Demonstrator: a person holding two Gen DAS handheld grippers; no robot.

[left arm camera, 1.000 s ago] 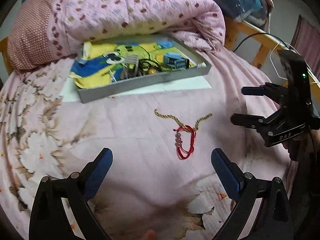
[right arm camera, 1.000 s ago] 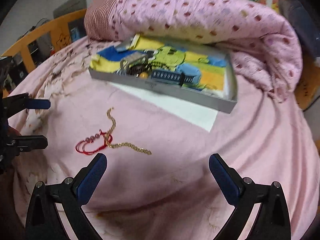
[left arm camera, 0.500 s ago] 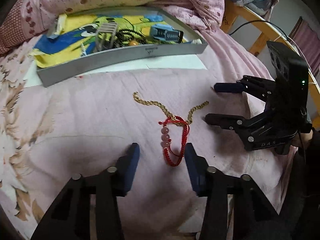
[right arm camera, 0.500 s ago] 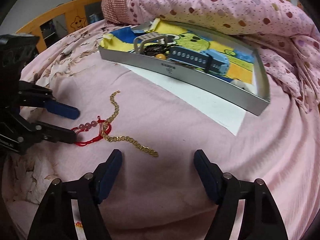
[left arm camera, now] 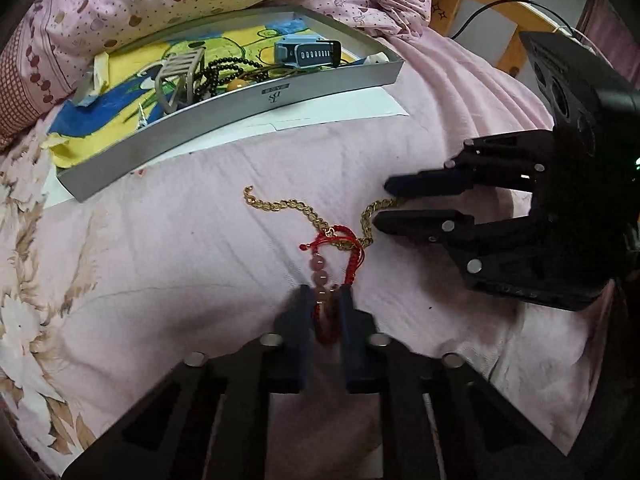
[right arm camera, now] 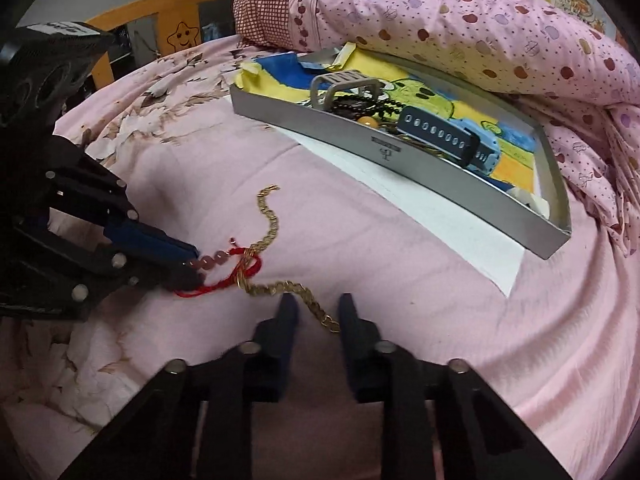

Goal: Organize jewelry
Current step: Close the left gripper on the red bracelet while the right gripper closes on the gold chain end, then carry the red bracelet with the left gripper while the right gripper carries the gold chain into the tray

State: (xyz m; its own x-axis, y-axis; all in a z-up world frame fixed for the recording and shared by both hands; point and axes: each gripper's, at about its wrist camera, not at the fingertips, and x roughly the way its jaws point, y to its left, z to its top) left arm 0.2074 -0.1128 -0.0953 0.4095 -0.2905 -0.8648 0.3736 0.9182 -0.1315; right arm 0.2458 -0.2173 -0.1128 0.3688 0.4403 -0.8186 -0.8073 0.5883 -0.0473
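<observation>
Two bracelets, one red cord (left arm camera: 340,248) with pink beads and one gold chain (left arm camera: 288,205), lie tangled on the pink sheet (left arm camera: 180,248) before one grey tray (left arm camera: 224,114). Left gripper (left arm camera: 325,300): jaws clamped on the cord's beaded end. Right gripper (right arm camera: 316,312): jaws narrowly apart, straddling the chain's near end.

Each camera sits low on its own gripper, close above the bed (left arm camera: 168,248), and looks forward along the fingers toward the grey tray (left arm camera: 224,120) against the rolled quilt (right arm camera: 460,12). The left wrist view takes in the right gripper (left arm camera: 382,204) at its right edge; the right wrist view takes in the left gripper (right arm camera: 192,266) at its left. Both share the tangled red bracelet (left arm camera: 336,256) and gold chain (right arm camera: 272,224) lying between them.
</observation>
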